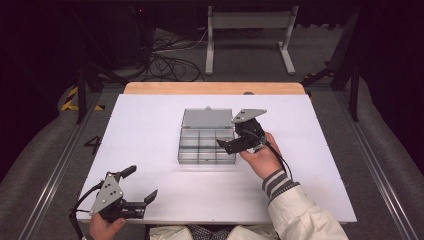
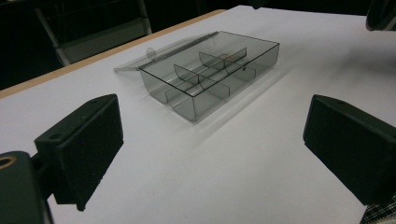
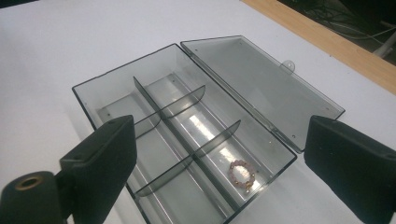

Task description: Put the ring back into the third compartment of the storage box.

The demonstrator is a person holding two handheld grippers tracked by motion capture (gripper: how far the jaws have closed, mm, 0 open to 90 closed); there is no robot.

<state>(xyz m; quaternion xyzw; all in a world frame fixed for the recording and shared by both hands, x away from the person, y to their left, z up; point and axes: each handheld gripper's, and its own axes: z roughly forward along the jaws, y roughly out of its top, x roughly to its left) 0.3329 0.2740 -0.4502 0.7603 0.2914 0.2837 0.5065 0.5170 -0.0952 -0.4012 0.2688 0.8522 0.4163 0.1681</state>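
A smoky clear compartment box (image 1: 200, 148) sits mid-table, its lid (image 1: 207, 118) folded back flat on the far side. In the right gripper view the box (image 3: 154, 100) has several divided cells. A small ring of pink beads (image 3: 241, 172) lies in the cell nearest the gripper, on the lid (image 3: 254, 79) side. My right gripper (image 1: 234, 135) hovers open over the box's right end, nothing between its pads (image 3: 100, 163). My left gripper (image 1: 140, 184) stands open near the front left edge, well short of the box (image 2: 212, 74), its pads (image 2: 84, 144) wide apart.
The white table top (image 1: 150, 120) has a wooden strip (image 1: 215, 88) along its far edge. Beyond it on the floor stand a grey metal frame (image 1: 248, 35) and loose cables (image 1: 165, 62). A striped cuff and pale sleeve (image 1: 295, 205) reach in from the bottom right.
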